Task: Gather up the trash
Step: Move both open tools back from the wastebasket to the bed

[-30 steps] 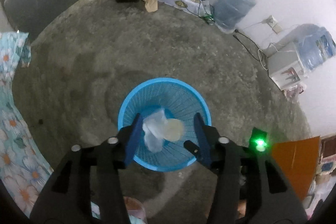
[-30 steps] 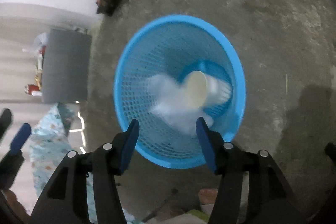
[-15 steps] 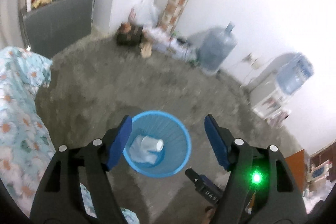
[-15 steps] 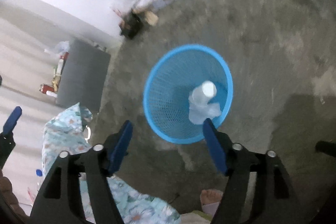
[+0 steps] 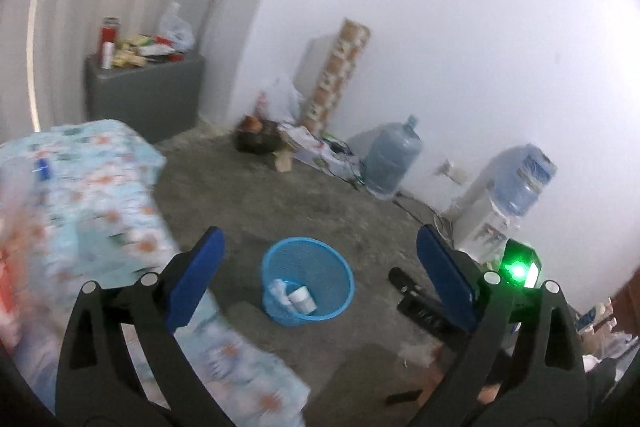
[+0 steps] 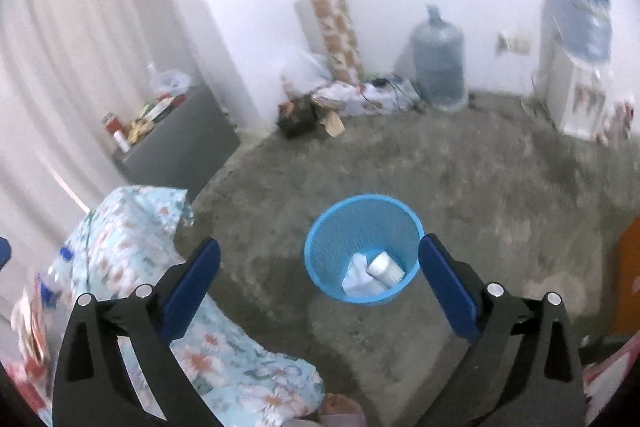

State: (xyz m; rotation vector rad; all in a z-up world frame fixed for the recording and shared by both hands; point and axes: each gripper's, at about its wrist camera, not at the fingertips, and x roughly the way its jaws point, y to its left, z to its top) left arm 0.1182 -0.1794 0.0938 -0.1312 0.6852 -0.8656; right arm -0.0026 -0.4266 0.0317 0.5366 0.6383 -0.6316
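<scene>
A blue mesh waste basket stands on the grey concrete floor; it also shows in the right wrist view. Inside it lie a white paper cup and crumpled clear plastic, seen too in the right wrist view as the cup and plastic. My left gripper is open and empty, held high above the floor. My right gripper is open and empty, also high above the basket.
A table with a floral cloth is at the left, with bottles and wrappers on it. A grey cabinet, water jugs, a dispenser and clutter line the wall. A crumpled white scrap lies on the floor.
Both grippers have risen and pulled back from the basket, opening wider. The plastic and cup dropped from them and now lie in the basket. The views tilted up toward the wall.
</scene>
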